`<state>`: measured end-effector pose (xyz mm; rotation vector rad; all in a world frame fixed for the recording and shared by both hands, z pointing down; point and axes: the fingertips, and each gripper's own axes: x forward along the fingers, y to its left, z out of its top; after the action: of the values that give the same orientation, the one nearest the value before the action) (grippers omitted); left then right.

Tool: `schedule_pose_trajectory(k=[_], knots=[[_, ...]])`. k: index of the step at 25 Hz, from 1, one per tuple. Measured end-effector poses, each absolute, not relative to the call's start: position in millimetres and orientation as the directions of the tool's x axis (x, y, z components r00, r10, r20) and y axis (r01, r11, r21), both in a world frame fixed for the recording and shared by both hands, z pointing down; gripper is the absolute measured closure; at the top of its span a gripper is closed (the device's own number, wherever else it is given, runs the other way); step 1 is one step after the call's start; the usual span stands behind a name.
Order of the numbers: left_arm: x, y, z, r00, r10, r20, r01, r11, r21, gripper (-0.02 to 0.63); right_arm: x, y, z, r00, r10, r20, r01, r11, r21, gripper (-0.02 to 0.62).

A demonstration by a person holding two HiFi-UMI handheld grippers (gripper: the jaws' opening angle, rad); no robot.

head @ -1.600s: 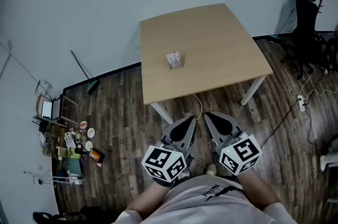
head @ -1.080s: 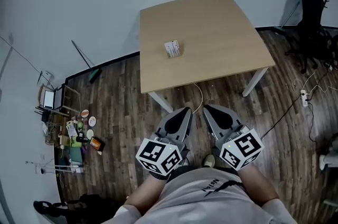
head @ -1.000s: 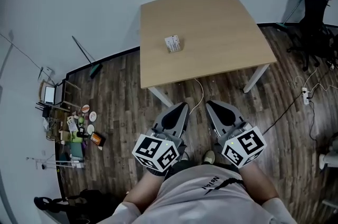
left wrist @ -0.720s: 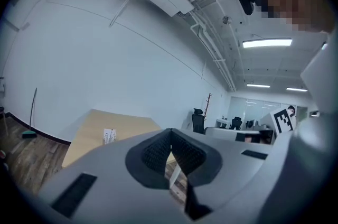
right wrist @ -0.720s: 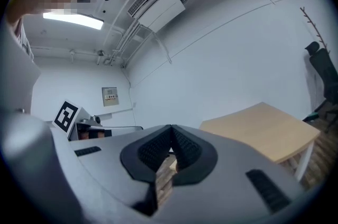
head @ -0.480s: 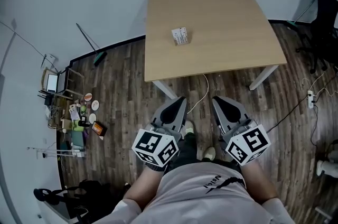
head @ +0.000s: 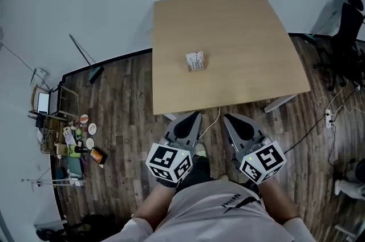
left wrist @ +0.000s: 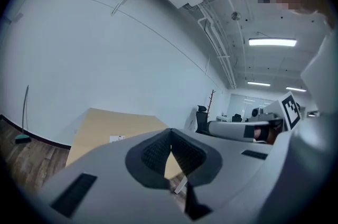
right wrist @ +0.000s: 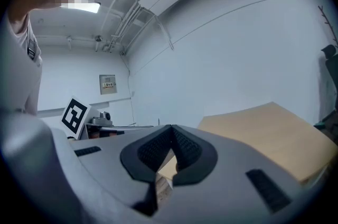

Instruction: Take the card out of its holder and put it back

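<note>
Left claw [head: 195, 116] fully closed, pads meeting at the tip, nothing between them; right claw [head: 227, 117] likewise closed and empty; both held side by side, close together, over the wood floor [head: 128, 104] just short of the bench [head: 245, 24] edge. Card holder [head: 195, 61], a small white block, sits on the bench straight ahead of the left claw, ahead and left of the right claw, well apart from both; card not separable from holder at this size. Black office chair [head: 348, 24] far right of the right claw.
</note>
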<state>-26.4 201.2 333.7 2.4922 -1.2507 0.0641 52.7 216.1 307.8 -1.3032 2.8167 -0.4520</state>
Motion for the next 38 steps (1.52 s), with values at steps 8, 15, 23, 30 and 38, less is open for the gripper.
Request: schedule_pose_trajectory(k=[8, 15, 23, 30, 38], knots=[[-57, 116, 359, 0.671, -0.711, 0.21, -0.738, -0.615, 0.276, 0.594, 12, 143, 315, -0.623, -0.769, 0.142, -0.773, 0.577, -0.262, 0.583], [-65, 66, 392, 0.701, -0.673, 0.238, -0.713, -0.653, 0.254, 0.594, 2, 101, 333, -0.618, -0.768, 0.168, -0.778, 0.566, -0.273, 0.583], [-73, 2, 438, 0.683, -0.68, 0.267, -0.73, -0.653, 0.203, 0.594, 6, 36, 361, -0.657, -0.732, 0.181, -0.743, 0.589, -0.317, 0.583], [-80, -48, 479, 0.631, -0.709, 0.315, -0.775, -0.593, 0.22, 0.594, -5, -24, 396, -0.721, -0.66, 0.211, -0.691, 0.66, -0.295, 0.583], [-91, -84, 541, 0.595, -0.722, 0.353, -0.803, -0.545, 0.239, 0.592, -17, -67, 456, -0.745, -0.623, 0.239, -0.666, 0.667, -0.335, 0.583]])
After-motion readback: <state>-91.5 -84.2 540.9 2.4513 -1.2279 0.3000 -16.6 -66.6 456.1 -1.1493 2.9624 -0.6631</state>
